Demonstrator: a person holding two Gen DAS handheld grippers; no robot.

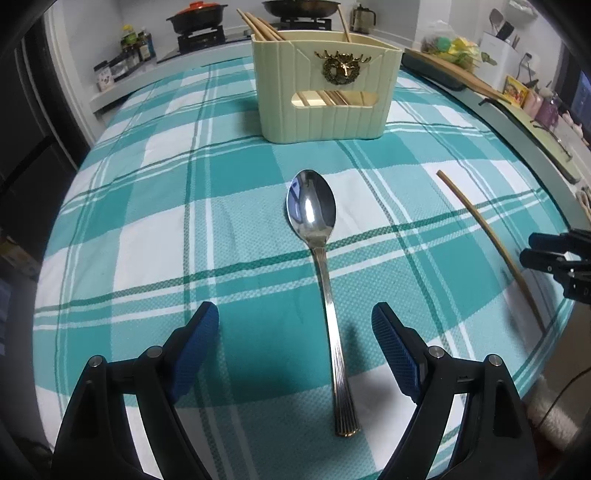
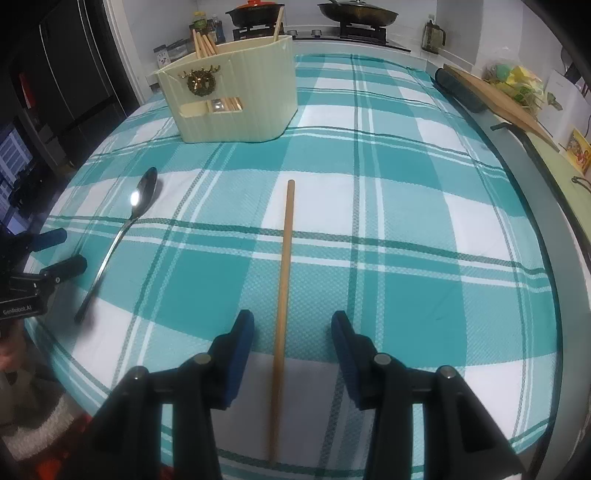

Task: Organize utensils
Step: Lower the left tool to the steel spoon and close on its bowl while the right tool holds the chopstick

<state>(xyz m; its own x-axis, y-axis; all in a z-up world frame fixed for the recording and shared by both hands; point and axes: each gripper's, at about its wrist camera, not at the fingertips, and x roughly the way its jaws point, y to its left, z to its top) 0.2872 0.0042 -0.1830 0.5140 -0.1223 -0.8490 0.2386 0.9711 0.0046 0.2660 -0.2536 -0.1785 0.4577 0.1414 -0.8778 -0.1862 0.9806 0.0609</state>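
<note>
Blue-padded fingers of my left gripper [image 1: 294, 323] stand wide apart over the checked tablecloth [image 1: 147, 206], holding nothing. Between them, untouched, lies the ribbed handle of the steel spoon [image 1: 321, 258], bowl up and pointing toward the cream utensil holder [image 1: 325, 88] at the far side of the table. That holder already carries several wooden chopsticks [image 1: 258, 26] leaning in its left part and one more at its right.

My right gripper [image 2: 292, 332] is about half open and also empty; a single wooden chopstick [image 2: 284, 295] lies lengthwise on the cloth in the gap between its pads, clear of both. The spoon and the loose chopstick lie well apart, each lined up with its own gripper.

Judged risks:
- The chopstick is thin and round. If my pads close off-centre it may roll aside or pivot out of the grip.
- The spoon handle is smooth metal lying flat on soft cloth. A shallow pinch could slip off it or pucker the tablecloth instead.
- The spoon's heavy bowl may swing down if I grip near the handle's end.
- The holder looks light and could be tipped or pushed by a long utensil striking its rim.
</note>
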